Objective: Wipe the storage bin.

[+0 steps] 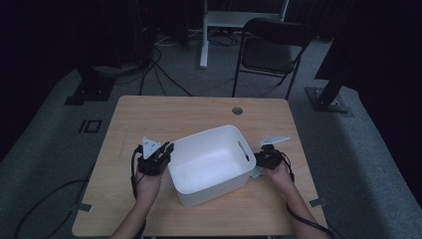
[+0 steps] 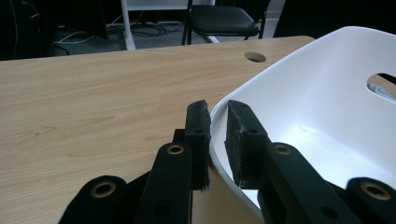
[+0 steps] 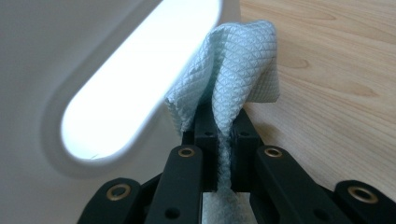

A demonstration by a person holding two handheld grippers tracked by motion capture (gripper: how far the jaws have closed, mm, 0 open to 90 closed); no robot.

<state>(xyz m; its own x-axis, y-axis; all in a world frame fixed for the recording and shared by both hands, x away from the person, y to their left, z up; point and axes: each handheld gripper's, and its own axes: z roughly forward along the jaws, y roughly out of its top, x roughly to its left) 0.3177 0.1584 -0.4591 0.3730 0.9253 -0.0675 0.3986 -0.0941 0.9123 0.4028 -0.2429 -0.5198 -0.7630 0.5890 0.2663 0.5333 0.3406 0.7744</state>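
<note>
High view: your wooden table (image 1: 149, 114) carries a white plastic bin (image 1: 209, 164) at centre. Your left gripper (image 2: 217, 140) sits at the bin's 9 o'clock, jaws pinching the bin rim between the pads. Your right gripper (image 3: 223, 135) sits at 3 o'clock beside the handle slot (image 3: 135, 88), jaws pressed together on a pale blue wiping cloth (image 3: 233, 70). Risk: wiping pressure against the outer wall may slide the bin if the rim grip is too light, or the cloth may snag in the slot.
</note>
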